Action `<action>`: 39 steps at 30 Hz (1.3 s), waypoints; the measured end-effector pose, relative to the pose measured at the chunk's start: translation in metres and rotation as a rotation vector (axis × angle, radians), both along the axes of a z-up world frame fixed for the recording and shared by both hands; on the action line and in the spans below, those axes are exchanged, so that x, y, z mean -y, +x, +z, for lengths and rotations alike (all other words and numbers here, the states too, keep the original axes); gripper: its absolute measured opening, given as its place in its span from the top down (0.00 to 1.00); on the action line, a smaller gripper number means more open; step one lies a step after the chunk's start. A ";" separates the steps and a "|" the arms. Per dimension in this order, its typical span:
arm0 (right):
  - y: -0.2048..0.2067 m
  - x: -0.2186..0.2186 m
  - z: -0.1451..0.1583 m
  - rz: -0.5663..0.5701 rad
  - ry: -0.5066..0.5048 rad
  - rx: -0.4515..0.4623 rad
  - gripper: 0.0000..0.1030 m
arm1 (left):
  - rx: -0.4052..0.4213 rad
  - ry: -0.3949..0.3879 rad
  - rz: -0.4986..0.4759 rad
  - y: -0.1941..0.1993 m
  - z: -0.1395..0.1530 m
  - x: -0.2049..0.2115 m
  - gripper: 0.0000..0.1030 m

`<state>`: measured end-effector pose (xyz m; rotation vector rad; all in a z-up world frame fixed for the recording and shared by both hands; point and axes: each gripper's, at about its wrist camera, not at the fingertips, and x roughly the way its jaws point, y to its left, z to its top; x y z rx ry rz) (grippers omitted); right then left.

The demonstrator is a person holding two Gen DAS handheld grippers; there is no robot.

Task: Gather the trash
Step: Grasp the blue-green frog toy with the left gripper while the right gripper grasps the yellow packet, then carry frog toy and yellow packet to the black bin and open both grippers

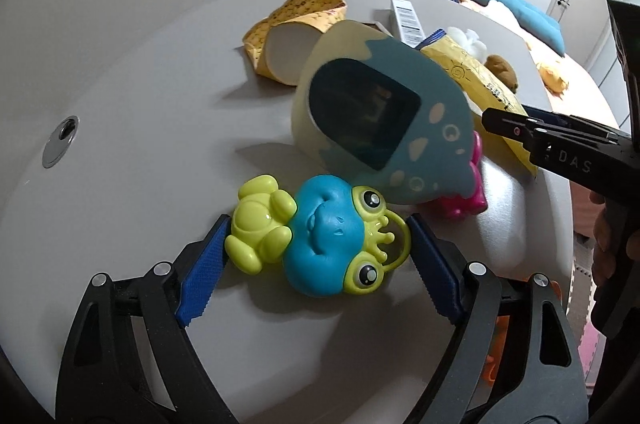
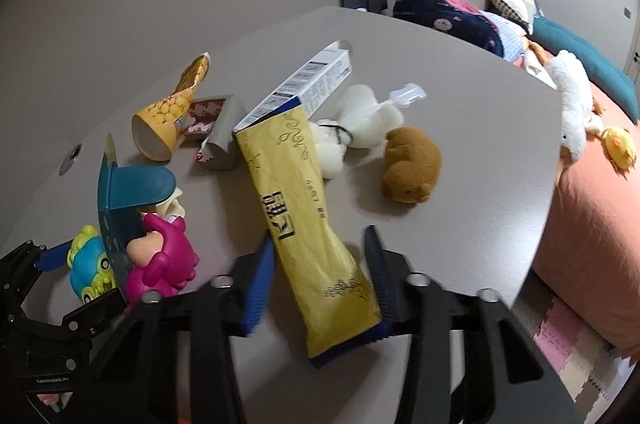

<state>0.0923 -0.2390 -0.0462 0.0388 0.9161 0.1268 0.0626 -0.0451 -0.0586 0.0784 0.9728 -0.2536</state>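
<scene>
Presently, yellow packet (image 2: pixel 316 244): lies flat on the worktop (image 2: pixel 460 127), its near end between the right gripper's blue pads.
Right gripper (image 2: pixel 320 284): jaws narrow, right pad against the packet's edge, left pad just beside it; a firm grip cannot be confirmed.
Left gripper (image 1: pixel 316 264): jaws wide, straddling the frog toy (image 1: pixel 320 244), pads at its ends.
Paper cup (image 2: pixel 168 119): on its side, beyond the packet.
Brown plush (image 2: pixel 412 167): right of the packet.
</scene>
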 end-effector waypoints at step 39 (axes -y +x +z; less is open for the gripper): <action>-0.091 0.078 0.062 -0.123 0.099 0.147 0.79 | 0.139 -0.033 -0.073 -0.037 0.069 0.053 0.19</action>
